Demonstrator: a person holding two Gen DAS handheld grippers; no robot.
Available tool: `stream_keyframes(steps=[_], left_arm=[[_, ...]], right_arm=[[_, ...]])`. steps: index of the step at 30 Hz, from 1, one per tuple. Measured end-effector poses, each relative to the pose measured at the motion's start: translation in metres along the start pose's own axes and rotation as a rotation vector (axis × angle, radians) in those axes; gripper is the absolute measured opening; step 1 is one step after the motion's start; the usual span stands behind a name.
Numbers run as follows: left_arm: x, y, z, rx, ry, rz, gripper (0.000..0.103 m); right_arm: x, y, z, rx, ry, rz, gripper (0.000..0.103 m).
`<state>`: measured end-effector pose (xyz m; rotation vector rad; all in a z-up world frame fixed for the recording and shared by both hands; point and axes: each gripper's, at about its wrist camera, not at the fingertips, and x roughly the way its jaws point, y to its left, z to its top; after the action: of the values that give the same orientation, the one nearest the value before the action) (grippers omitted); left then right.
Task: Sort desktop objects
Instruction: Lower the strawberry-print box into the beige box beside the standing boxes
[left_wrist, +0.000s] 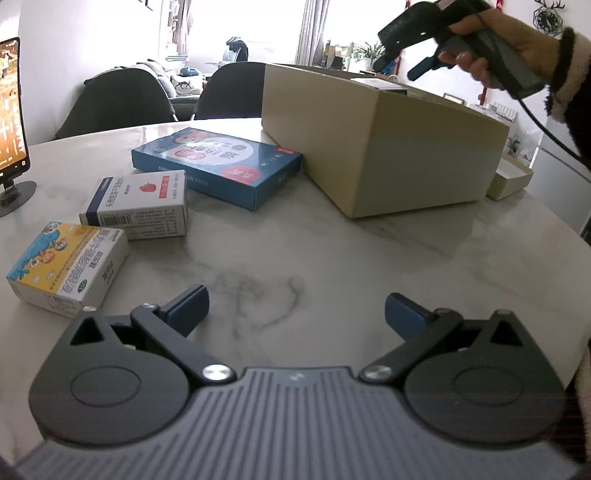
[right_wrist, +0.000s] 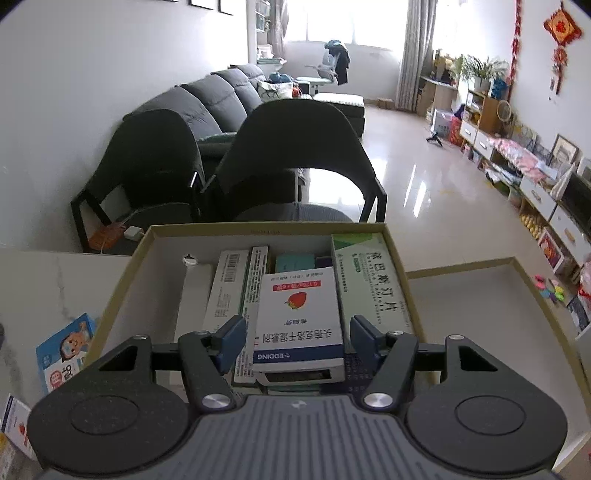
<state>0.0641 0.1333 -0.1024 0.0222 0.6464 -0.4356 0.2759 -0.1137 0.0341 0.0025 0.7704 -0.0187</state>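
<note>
From the left wrist view the beige box (left_wrist: 373, 147) hides its own contents. In the right wrist view the right gripper (right_wrist: 297, 341) hovers over it, jaws spread either side of a strawberry carton (right_wrist: 301, 317) lying on packed cartons; contact is unclear. The left gripper (left_wrist: 295, 312), jaws wide, hangs over the marble table (left_wrist: 332, 251); at left lie the blue box (left_wrist: 218, 166), apple carton (left_wrist: 138, 201) and cartoon carton (left_wrist: 68, 266). A phone (left_wrist: 11, 107) is cut off at upper left.

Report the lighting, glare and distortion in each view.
Left wrist view: windows behind blown out white, soft sheen on the white marble table, right hand's black gripper slightly blurred, fisheye bends the beige cardboard box. Right wrist view: window glare mirrored on the glossy floor, box rim curved.
</note>
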Motion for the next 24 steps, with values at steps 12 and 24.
stream_keyframes(steps=[12, 24], left_arm=[[0.000, 0.000, 0.000, 0.001, 0.000, 0.002, 0.103], [0.000, -0.002, 0.000, 0.012, 0.005, 0.009, 0.103]], right_arm=[[-0.014, 0.000, -0.022, -0.106, 0.087, 0.047, 0.038], [0.028, -0.001, -0.011, -0.069, 0.137, 0.051, 0.031]])
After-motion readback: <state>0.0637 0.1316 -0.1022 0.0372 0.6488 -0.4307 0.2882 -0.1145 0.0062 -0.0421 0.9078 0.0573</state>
